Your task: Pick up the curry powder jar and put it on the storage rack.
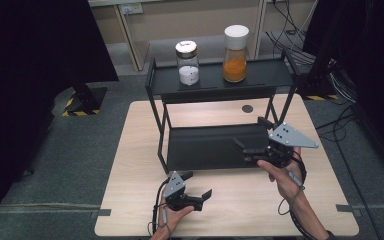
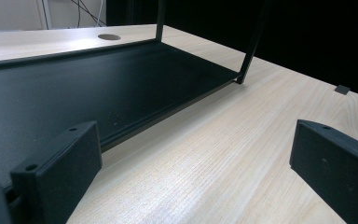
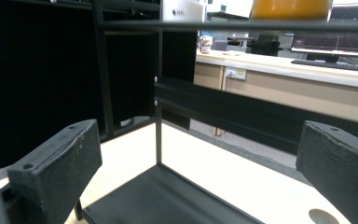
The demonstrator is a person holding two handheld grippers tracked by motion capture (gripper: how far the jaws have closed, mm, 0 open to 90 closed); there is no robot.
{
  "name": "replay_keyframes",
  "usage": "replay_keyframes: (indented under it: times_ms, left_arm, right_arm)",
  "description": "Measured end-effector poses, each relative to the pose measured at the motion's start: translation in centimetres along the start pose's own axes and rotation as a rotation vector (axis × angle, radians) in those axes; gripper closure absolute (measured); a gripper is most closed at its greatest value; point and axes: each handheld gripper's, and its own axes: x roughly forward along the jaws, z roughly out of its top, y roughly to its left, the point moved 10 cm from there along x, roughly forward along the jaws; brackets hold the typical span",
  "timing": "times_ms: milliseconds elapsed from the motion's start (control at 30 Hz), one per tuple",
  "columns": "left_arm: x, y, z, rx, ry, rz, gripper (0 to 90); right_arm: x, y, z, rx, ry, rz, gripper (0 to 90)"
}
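A black two-tier metal rack (image 1: 215,80) stands on the wooden table (image 1: 130,150). On its top shelf sit a glass jar with white powder (image 1: 188,63) and a taller jar with orange powder (image 1: 235,47). My left gripper (image 1: 198,186) is held low over the table in front of the rack, open and empty. My right gripper (image 1: 252,135) hovers over the right end of the lower shelf (image 1: 205,145), open, nothing between its jaws. In the left gripper view the lower shelf (image 2: 74,88) lies just ahead. In the right gripper view the orange jar (image 3: 291,8) and white jar (image 3: 182,10) peek above the top rail.
A round cable hole (image 1: 247,108) sits in the table behind the rack. Dark curtains flank both sides, with cables on the floor at right (image 1: 340,75). Bare table lies in front of the rack and to its left.
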Motion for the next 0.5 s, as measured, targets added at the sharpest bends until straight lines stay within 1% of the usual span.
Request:
replay_keyframes:
  times_ms: [100,267,500]
  left_arm:
    - [0.0,0.0,0.0,0.000,0.000,0.001,1.5]
    - [0.0,0.0,0.0,0.000,-0.001,0.002,1.4]
    - [0.0,0.0,0.0,0.000,-0.002,0.003,1.4]
  right_arm:
    - [-0.2,0.0,-1.0,0.015,0.000,0.005,0.4]
    - [-0.5,0.2,-2.6,0.008,0.003,0.011,0.5]
    - [-0.7,0.2,-4.7,0.038,0.005,0.020,0.6]
